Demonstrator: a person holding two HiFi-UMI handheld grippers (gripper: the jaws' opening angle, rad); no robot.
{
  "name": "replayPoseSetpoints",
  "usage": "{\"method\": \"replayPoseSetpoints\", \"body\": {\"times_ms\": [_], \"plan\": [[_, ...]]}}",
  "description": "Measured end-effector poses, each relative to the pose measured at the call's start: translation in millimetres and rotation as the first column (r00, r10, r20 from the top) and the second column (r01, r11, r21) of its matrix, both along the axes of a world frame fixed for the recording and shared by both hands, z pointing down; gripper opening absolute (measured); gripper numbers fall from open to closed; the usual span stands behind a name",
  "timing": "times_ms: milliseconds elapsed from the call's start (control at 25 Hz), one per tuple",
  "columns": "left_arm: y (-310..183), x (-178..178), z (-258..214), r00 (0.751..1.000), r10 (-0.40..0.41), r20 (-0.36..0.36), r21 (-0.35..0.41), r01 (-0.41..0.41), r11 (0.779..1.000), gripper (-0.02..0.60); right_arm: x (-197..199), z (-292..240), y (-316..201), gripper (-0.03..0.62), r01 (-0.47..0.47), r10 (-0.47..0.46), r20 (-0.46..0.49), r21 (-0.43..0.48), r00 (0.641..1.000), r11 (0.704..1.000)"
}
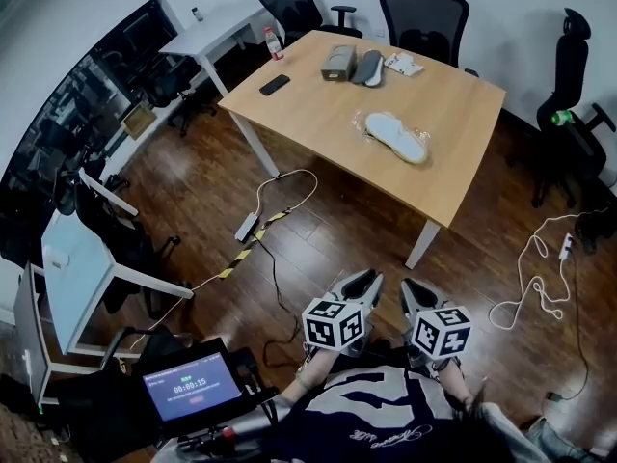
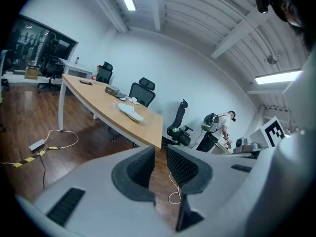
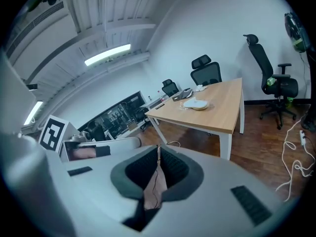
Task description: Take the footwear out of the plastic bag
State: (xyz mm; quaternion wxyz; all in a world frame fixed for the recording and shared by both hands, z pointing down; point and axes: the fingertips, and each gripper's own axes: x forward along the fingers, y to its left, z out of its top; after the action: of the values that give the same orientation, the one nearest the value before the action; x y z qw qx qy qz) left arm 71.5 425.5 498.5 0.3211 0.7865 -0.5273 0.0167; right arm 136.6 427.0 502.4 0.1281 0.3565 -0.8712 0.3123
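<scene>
The white slipper (image 1: 395, 135), seemingly in its clear bag (image 1: 369, 128), lies slantwise on the surface (image 1: 463, 104), well ahead of both grippers and nearer neither. The left gripper (image 1: 359, 283) has its fingers apart and empty. The right gripper (image 1: 416, 295) has its fingers closed on nothing.

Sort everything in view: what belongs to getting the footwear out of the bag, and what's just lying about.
For the job: white slipper, plastic bag, table, left gripper (open), right gripper (shut).

Lying about: phone, bottle, grey box, office chairs, power strip.
</scene>
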Motion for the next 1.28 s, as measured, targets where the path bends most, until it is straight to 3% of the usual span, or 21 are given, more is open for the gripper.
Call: {"method": "replayPoseSetpoints", "body": {"times_ms": [400,1280], "plan": [[22.0,30.9,3.5,1.0,0.004,0.007,0.0,-0.004,1.0,0.08,30.5,7.3,22.3,0.002,0.008,-0.008,0.006,-0.008,1.0,1.0],[21.1,12.6,-8.6,0.999,-0.05,0.019,0.034,0.05,0.998,0.08,20.6,3.1,24.1,-0.002,0.058,-0.058,0.016,-0.004,0.998,0.998]]}}
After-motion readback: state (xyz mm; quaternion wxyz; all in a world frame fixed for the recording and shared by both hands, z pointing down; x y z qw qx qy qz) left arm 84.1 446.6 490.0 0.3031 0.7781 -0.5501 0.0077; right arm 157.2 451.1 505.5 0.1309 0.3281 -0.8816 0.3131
